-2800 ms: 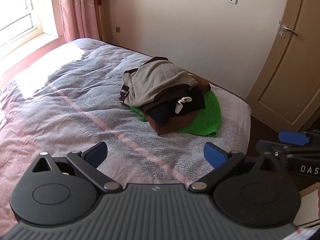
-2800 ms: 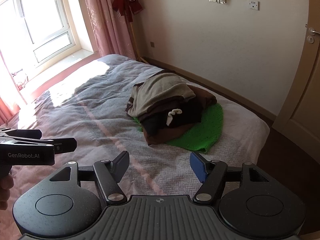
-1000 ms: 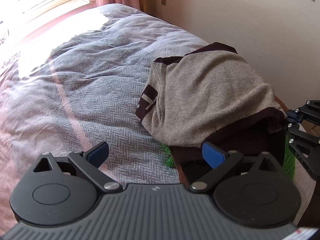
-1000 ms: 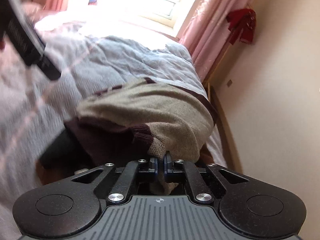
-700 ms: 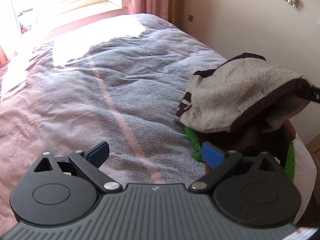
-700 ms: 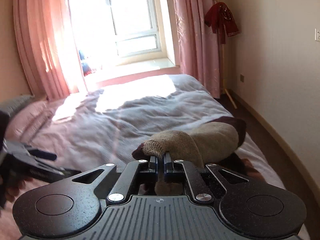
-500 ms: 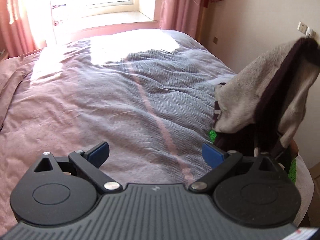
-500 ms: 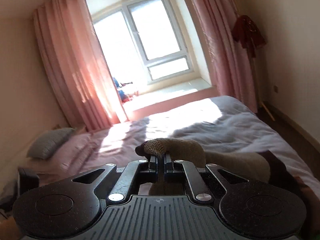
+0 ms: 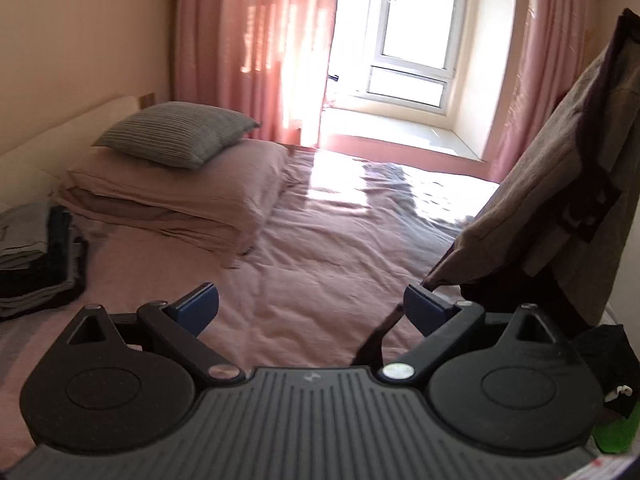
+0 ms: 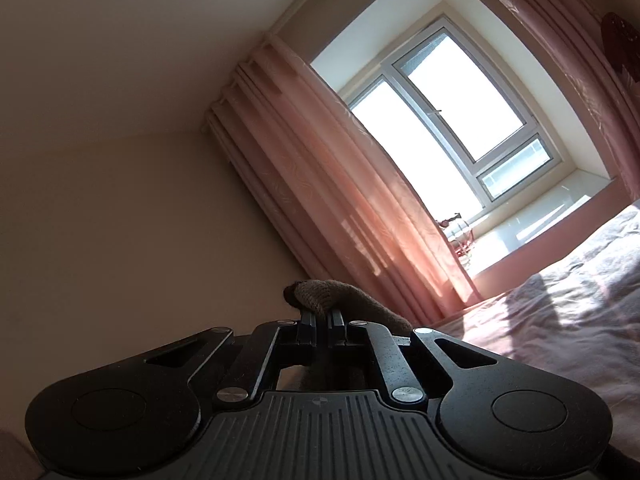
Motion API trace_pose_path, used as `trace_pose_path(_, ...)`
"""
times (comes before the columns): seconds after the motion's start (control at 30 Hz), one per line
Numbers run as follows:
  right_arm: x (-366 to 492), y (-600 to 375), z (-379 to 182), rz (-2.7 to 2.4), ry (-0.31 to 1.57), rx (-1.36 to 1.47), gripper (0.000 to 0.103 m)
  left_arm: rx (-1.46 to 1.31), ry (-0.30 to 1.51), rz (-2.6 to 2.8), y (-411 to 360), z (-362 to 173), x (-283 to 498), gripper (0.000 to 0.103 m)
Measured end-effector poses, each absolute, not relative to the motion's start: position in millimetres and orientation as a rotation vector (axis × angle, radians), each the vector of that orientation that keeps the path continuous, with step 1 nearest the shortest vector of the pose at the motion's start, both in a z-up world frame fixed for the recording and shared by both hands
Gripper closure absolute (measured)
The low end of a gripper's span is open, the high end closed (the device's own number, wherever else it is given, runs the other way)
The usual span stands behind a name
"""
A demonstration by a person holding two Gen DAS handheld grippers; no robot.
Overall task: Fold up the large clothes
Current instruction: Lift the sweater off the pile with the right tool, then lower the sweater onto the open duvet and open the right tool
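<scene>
Hanging now from the right tool [image 10: 320, 314], the grey-brown sweater [image 9: 568, 184] has been lifted clear off the pile and dangles above the bed [image 9: 320, 248], ready, I judge, for spreading flat. The right tool is clamped on its knit edge; the left tool [image 9: 310, 306] stands wide apart, holding nothing.
</scene>
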State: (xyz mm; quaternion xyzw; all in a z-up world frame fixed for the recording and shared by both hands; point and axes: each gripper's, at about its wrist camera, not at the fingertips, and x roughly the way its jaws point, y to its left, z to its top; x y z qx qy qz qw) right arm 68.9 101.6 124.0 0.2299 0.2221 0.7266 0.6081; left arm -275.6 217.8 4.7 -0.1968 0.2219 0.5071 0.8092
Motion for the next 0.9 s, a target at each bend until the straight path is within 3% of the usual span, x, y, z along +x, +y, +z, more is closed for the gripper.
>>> trace_pose_path(0.13, 31.4, 117.4, 130.3, 1.599, 0.585, 0.511, 0.1, -0.425, 0.471, 1.171, 215.6, 14.7, -351.3, 0.006)
trace_pose_path(0.17, 24.4, 124.6, 123.0, 1.55, 0.635, 0.431, 0.094, -0.43, 0.482, 1.186, 214.3, 14.0, -364.1, 0.006)
trace_pose_path(0.27, -6.4, 154.0, 80.9, 1.403, 0.807, 0.011, 0.035, -0.468, 0.541, 1.186, 208.5, 6.8, -391.8, 0.006)
trace_pose_path(0.47, -47.6, 128.4, -32.7, 1.254, 0.994, -0.314, 0.035, -0.519, 0.729, 1.142, 184.2, -32.8, -401.2, 0.006)
trace_pose_path(0.6, -82.5, 70.3, -78.0, 1.285, 1.043, -0.404, 0.035, -0.533, 0.836, 1.09, 162.7, -59.5, -394.7, 0.006)
trace_pose_path(0.9, -97.9, 11.3, -96.0, 1.333, 1.123, -0.463, 0.035, -0.525, 0.93, 1.041, 116.4, -77.8, -373.2, 0.006)
